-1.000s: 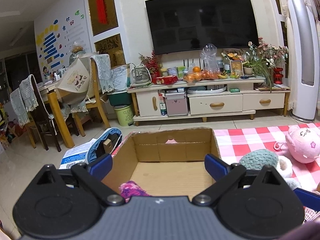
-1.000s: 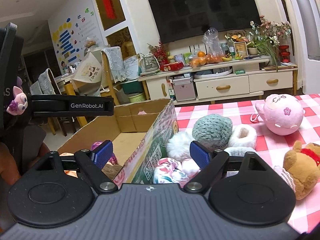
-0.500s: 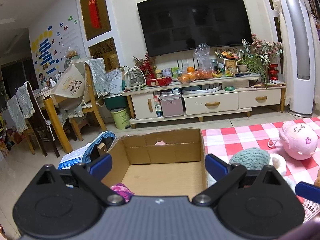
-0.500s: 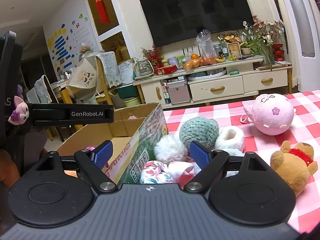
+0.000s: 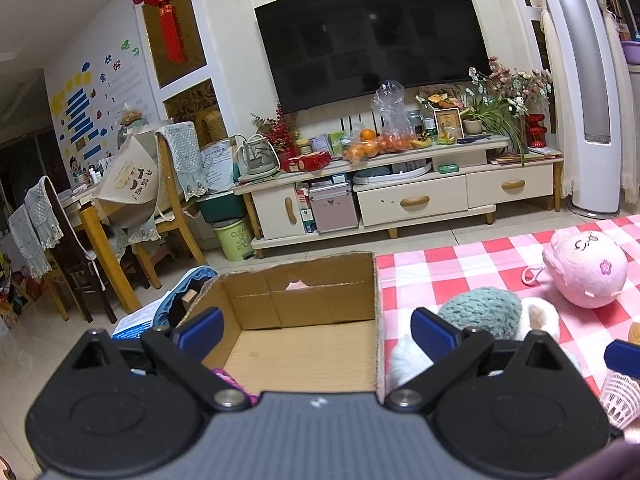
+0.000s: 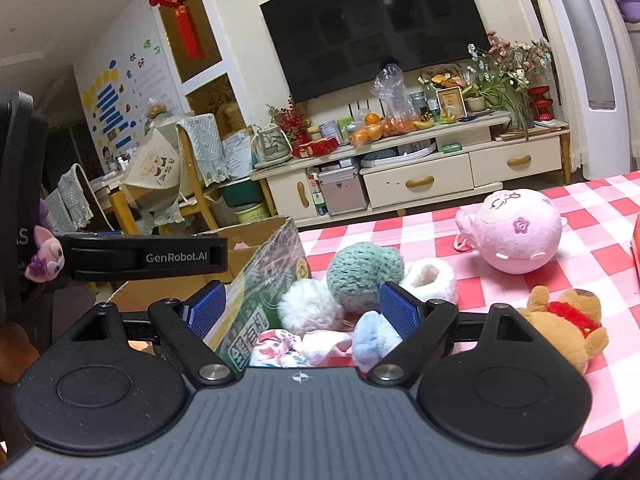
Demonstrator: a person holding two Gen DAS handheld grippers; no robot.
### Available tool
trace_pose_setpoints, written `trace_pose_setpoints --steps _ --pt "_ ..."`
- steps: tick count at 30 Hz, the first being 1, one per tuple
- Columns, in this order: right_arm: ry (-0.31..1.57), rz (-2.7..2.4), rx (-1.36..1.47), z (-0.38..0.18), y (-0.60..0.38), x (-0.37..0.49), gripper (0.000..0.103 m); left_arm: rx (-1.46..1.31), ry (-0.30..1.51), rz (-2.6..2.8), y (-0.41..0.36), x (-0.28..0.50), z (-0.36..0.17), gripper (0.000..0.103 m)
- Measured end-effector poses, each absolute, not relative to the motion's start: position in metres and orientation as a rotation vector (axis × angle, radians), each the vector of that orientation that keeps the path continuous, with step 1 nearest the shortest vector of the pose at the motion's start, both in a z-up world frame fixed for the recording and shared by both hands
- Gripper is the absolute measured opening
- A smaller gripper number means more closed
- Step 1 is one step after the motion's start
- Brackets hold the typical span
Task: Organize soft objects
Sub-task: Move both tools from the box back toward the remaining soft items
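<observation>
An open cardboard box [image 5: 304,304] [image 6: 264,268] stands at the left end of the checked table. A purple knitted item [image 5: 226,378] lies in its near corner. My left gripper [image 5: 316,326] hangs open and empty over the box. Right of the box lie a teal knitted ball [image 6: 364,268] [image 5: 480,312], a white pompom [image 6: 310,306], a white fluffy slipper [image 6: 430,278], a floral cloth [image 6: 276,346] and a pale blue soft piece [image 6: 374,338]. My right gripper [image 6: 304,306] is open above this pile, holding nothing. A pink plush [image 6: 514,234] [image 5: 586,270] and a brown bear [image 6: 564,326] lie further right.
The red-and-white checked cloth [image 6: 592,208] covers the table. The left gripper's body [image 6: 144,258] reaches in from the left of the right wrist view. A white mesh item [image 5: 622,398] sits at the left view's right edge. Beyond are a TV cabinet [image 5: 400,200] and chairs [image 5: 176,208].
Both grippers have drawn back and shifted right. The box sits lower and further left in both views, and more of the soft pile shows between the right fingers. Both stay open.
</observation>
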State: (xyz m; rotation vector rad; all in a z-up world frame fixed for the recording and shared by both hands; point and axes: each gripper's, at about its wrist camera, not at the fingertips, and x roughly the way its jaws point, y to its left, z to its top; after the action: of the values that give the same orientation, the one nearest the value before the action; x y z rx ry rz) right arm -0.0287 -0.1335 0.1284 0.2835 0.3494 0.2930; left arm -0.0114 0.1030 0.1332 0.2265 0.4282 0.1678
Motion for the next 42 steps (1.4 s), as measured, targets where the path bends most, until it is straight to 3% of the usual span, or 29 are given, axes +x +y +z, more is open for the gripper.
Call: trace_pose_setpoints --steps 42 --pt "0.363 0.153 0.355 0.120 -0.143 -0.045 0.103 0.300 0.444 0.123 0.043 -0.006 0.117 0.102"
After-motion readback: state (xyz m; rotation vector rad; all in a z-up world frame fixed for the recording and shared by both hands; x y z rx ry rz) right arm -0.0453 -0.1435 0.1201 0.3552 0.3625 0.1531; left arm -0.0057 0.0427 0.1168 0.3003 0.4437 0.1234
